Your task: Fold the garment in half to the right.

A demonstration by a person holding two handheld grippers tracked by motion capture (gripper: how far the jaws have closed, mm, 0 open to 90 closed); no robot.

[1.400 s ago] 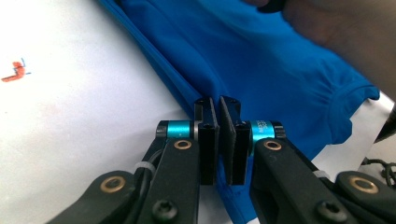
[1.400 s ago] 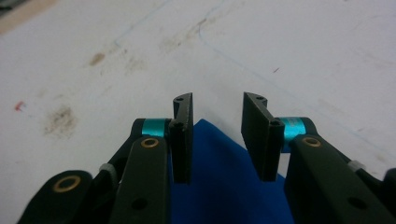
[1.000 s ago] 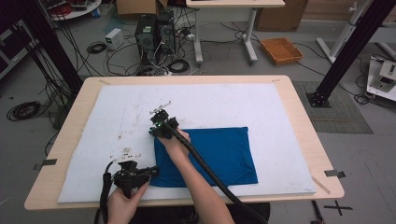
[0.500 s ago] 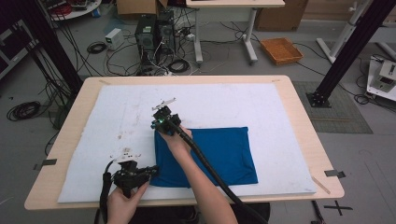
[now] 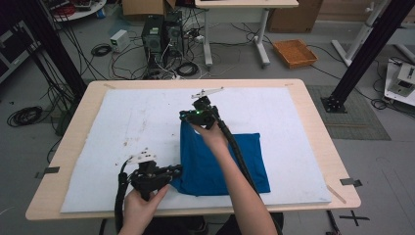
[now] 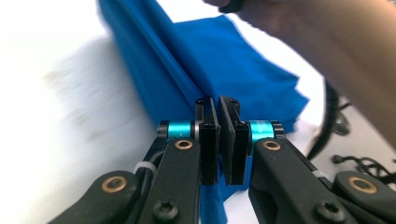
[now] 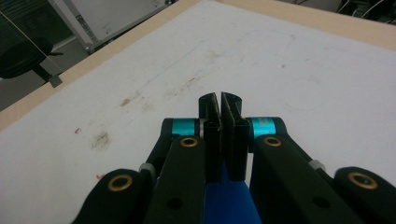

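Right gripper (image 5: 188,116) now nearer table's far edge, jaws just closed, clamped on blue cloth (image 5: 222,161) far-left corner, lifting it. Left gripper (image 5: 177,170) pinches near-left corner (cloth right of centre on white mat (image 5: 122,127)). Fold or spread likely next.

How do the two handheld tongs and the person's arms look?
Both tongs, left and right, are black, with flat pads, turquoise rollers and brass-coloured pivots. Each carries a grey plate and trails a thick black ribbed cable. The forearms are bare, without sleeves.
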